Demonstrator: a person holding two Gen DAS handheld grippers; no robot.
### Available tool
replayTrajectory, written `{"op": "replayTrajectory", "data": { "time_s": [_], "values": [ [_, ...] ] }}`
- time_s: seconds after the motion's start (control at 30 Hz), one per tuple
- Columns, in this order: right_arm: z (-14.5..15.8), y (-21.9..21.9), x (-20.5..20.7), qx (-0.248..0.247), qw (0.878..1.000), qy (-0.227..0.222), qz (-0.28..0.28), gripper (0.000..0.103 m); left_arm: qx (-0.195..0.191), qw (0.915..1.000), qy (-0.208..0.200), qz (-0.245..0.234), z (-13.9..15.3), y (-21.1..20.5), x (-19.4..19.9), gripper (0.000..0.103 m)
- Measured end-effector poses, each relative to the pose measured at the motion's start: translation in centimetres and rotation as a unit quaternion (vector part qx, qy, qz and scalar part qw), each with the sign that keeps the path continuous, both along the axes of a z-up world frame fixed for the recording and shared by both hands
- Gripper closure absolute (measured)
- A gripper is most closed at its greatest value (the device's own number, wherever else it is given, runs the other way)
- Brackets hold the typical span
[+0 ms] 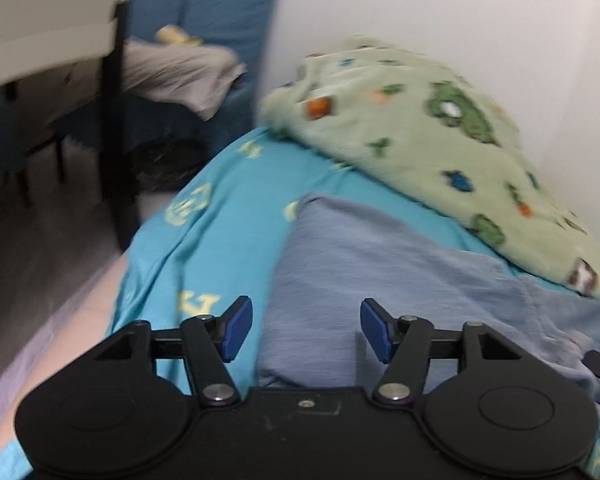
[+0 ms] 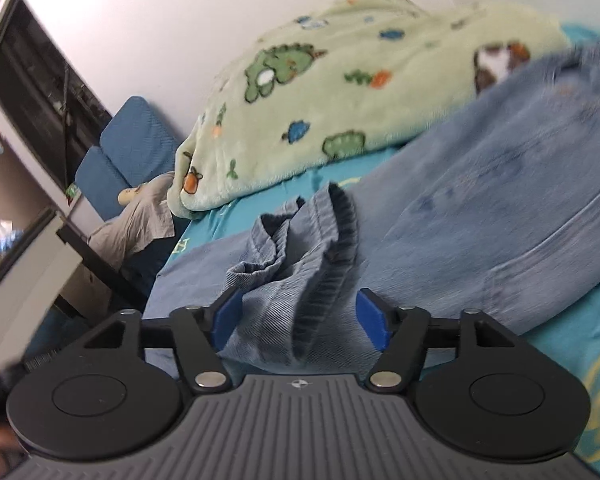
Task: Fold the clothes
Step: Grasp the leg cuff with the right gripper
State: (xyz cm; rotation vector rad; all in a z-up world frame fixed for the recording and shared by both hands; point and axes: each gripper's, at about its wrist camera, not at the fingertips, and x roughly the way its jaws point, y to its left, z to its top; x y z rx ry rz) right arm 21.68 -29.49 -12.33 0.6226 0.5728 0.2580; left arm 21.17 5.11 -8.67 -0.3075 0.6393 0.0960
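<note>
A pair of light blue jeans [image 1: 380,264] lies spread on a bed with a turquoise sheet [image 1: 220,220]. My left gripper [image 1: 306,330] is open and hovers over the near edge of the jeans, empty. In the right wrist view the jeans [image 2: 500,184] stretch to the right, and a bunched waistband or hem [image 2: 300,248] rises between the blue pads of my right gripper [image 2: 300,320]. The right jaws stand wide apart around that fold, not clamped on it.
A pale green patterned fleece blanket [image 1: 420,132] is heaped along the white wall, also in the right wrist view [image 2: 340,92]. A blue chair with grey cloth [image 1: 188,68] and a dark-legged desk [image 1: 112,120] stand left of the bed.
</note>
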Motion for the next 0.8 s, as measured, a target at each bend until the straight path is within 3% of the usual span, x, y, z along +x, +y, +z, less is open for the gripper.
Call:
{"op": "replayTrajectory", "data": {
  "time_s": [0.13, 0.23, 0.33, 0.4, 0.57, 0.77, 0.8],
  "values": [
    [-0.2, 0.5, 0.8, 0.020, 1.000, -0.016, -0.001, 0.028, -0.067, 0.9974, 0.008, 0.027, -1.2, 1.4, 0.6, 0.038],
    [-0.4, 0.5, 1.1, 0.066, 0.998, -0.018, 0.003, 0.027, -0.098, 0.9943, 0.016, 0.038, -2.3, 1.8, 1.0, 0.038],
    [0.3, 0.9, 1.2, 0.078, 0.996, -0.035, 0.003, 0.025, -0.129, 0.9902, 0.022, 0.046, -3.2, 2.2, 1.4, 0.038],
    [0.9, 1.3, 1.5, 0.069, 0.997, -0.043, 0.002, 0.022, -0.139, 0.9890, 0.023, 0.046, -3.5, 2.3, 1.6, 0.038],
    [0.3, 2.9, 3.0, 0.002, 1.000, 0.000, -0.006, 0.022, -0.134, 0.9901, 0.031, 0.028, -4.0, 1.8, 1.7, 0.041],
    [-1.3, 3.4, 3.0, -0.041, 0.999, 0.020, -0.007, 0.043, -0.137, 0.9890, 0.046, 0.029, -5.0, 1.8, 2.2, 0.040],
    [-1.5, 3.4, 3.0, -0.042, 0.999, 0.020, -0.008, 0.052, -0.139, 0.9887, 0.046, 0.029, -5.2, 1.8, 2.3, 0.039]
  ]
}}
